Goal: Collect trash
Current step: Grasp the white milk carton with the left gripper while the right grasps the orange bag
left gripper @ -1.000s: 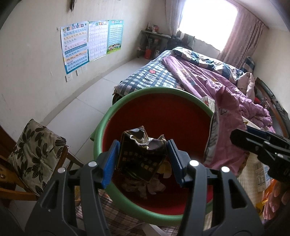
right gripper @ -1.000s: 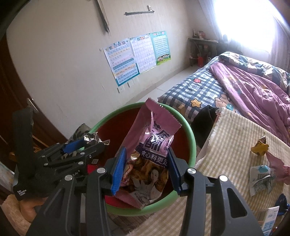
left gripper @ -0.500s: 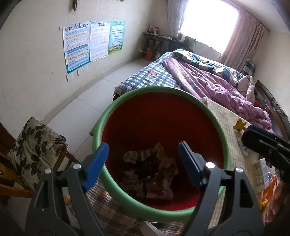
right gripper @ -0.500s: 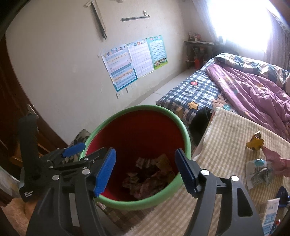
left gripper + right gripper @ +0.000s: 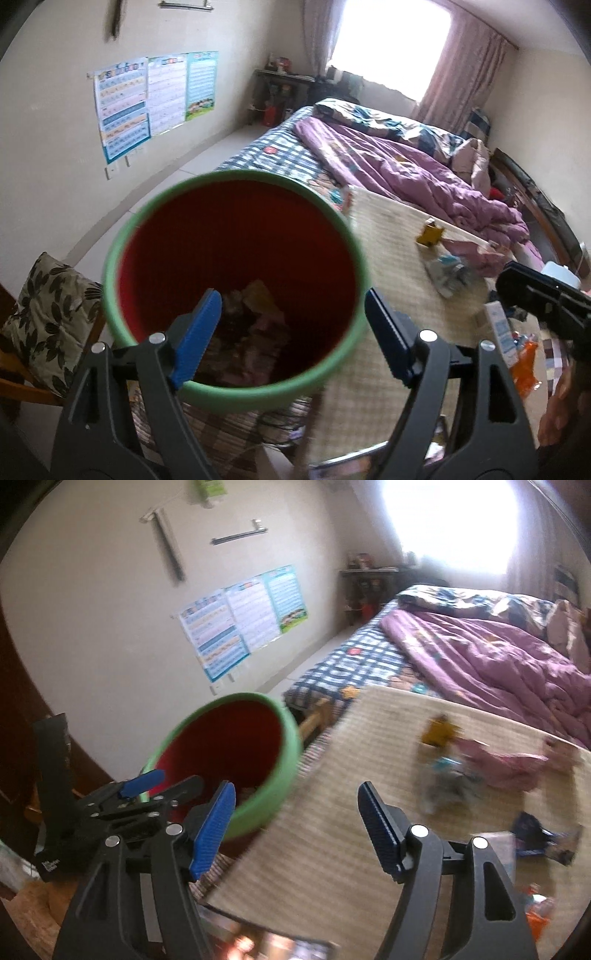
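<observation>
Our left gripper point(image 5: 291, 332) stands wide and empty over the round green-rimmed red plastic bin point(image 5: 236, 397), where crumpled wrappers point(image 5: 255, 325) lie at the bottom. Our right gripper point(image 5: 297, 829) is also wide and empty above the checked beige tablecloth point(image 5: 332, 849). Both claws have just been opening. More litter, a yellow wrapper point(image 5: 439, 733) and a pink packet point(image 5: 506, 764), lies near the table's far edge.
</observation>
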The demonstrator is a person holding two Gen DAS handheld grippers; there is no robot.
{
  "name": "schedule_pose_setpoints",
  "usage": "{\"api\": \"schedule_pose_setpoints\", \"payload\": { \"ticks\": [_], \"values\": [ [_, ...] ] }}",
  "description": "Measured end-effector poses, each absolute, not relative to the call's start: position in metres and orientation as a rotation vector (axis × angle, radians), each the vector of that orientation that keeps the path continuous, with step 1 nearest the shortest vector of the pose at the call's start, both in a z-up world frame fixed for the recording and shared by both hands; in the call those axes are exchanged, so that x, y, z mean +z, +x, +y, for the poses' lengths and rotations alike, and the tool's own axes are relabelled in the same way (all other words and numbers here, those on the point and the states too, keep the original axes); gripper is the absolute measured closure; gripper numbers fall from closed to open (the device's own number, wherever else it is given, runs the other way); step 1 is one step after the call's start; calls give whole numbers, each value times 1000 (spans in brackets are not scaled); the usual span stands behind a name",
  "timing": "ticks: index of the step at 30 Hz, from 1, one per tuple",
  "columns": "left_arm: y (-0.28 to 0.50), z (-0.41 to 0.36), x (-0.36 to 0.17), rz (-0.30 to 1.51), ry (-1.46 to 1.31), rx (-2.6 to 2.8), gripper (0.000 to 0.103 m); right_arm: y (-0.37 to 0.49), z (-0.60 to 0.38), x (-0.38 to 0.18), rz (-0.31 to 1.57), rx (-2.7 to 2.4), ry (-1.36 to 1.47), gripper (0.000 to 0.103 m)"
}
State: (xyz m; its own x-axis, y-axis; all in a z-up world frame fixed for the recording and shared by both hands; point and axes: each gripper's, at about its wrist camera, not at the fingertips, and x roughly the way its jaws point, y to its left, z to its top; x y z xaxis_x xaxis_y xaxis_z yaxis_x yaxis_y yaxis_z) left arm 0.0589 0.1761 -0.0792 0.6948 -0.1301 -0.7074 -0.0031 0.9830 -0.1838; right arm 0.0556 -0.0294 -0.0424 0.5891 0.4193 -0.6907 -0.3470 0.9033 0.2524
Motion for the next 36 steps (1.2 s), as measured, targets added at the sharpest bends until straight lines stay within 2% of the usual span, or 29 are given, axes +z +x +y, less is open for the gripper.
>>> {"api": "schedule_pose_setpoints", "payload": {
  "ticks": [12, 20, 26, 34, 35, 36],
  "values": [
    [41, 78, -84, 834, -182, -132, 26, 21, -197, -64, 878, 215, 172, 36],
    [47, -24, -98, 907, -131, -272, 26, -14, -269, -88, 924, 129, 260, 36],
    [63, -84, -117, 971, -99, -322, 26, -33, -292, -97, 949, 128, 280, 36],
    [76, -121, -148, 1063, -45, -315, 26, -37, -299, -112, 996, 175, 305, 36],
    [77, -123, -150, 1070, -32, -313, 27, -37, -298, -114, 1001, 183, 307, 36],
    [77, -125, -151, 1074, -22, -315, 35, -36, -297, -115, 1006, 192, 310, 36]
  ]
}}
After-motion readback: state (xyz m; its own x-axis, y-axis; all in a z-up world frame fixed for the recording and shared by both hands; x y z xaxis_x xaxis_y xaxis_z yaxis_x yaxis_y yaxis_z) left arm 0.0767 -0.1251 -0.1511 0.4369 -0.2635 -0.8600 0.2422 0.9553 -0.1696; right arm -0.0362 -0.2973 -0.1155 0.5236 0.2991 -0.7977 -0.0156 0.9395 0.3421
